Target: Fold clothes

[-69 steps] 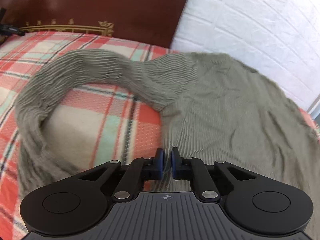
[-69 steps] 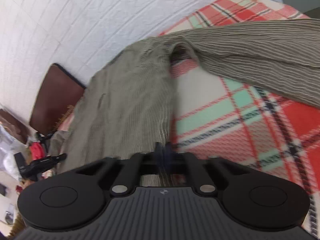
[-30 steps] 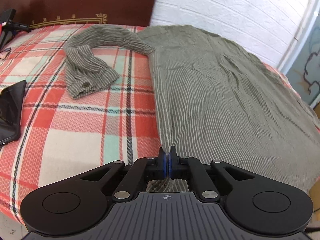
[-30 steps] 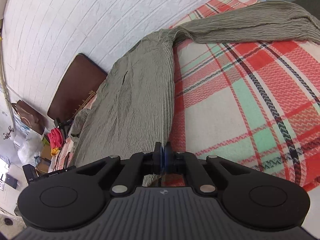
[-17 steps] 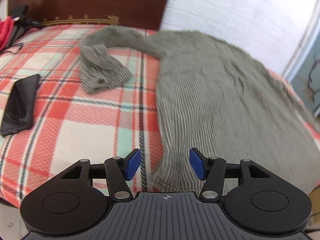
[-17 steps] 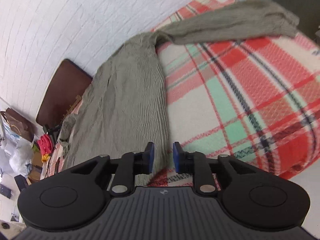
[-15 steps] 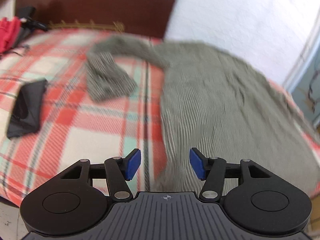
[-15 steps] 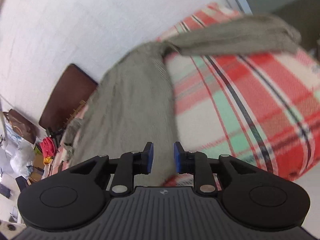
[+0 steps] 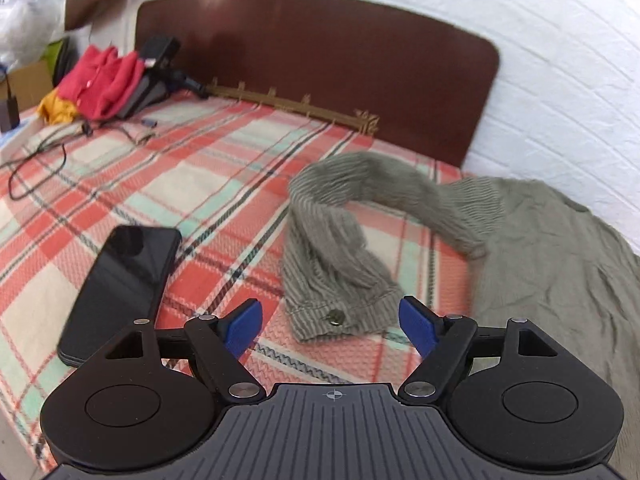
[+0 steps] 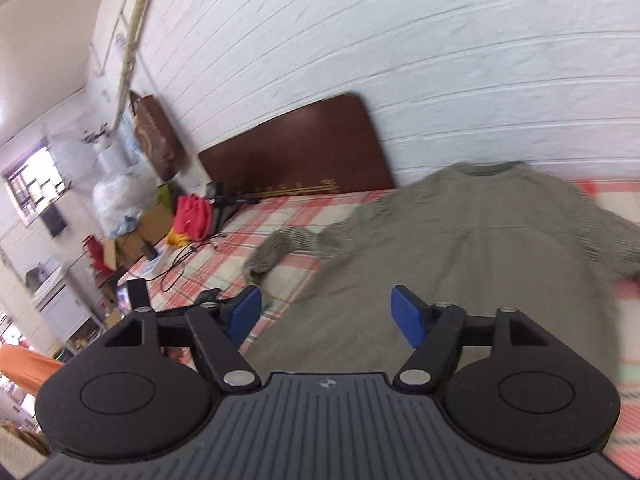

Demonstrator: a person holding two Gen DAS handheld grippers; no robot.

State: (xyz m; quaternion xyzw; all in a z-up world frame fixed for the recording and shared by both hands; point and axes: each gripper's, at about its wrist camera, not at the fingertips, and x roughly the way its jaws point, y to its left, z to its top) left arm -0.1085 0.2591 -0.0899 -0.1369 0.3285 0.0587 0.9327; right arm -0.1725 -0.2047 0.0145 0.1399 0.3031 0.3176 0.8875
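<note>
An olive striped shirt [image 10: 472,248] lies spread on the plaid bed. Its body [image 9: 560,264] fills the right of the left wrist view. One sleeve [image 9: 340,264] curls toward me and ends in a buttoned cuff [image 9: 340,316]. My left gripper [image 9: 331,322] is open, its blue pads on either side of that cuff and just short of it. My right gripper [image 10: 326,314] is open above the shirt's near part, holding nothing. The same sleeve [image 10: 280,250] shows at the shirt's left in the right wrist view.
A black phone [image 9: 124,280] lies on the plaid blanket [image 9: 180,184] left of the cuff. Red and yellow clothes [image 9: 96,84], a black device and cables [image 9: 36,160] sit at the far left by the dark headboard [image 9: 320,72]. White brick wall [image 10: 440,60] behind.
Both grippers were shut on the shirt's hem a second ago and have let go and opened wide. The left one swung left to the cuff; the right one lifted and turned over the shirt.
</note>
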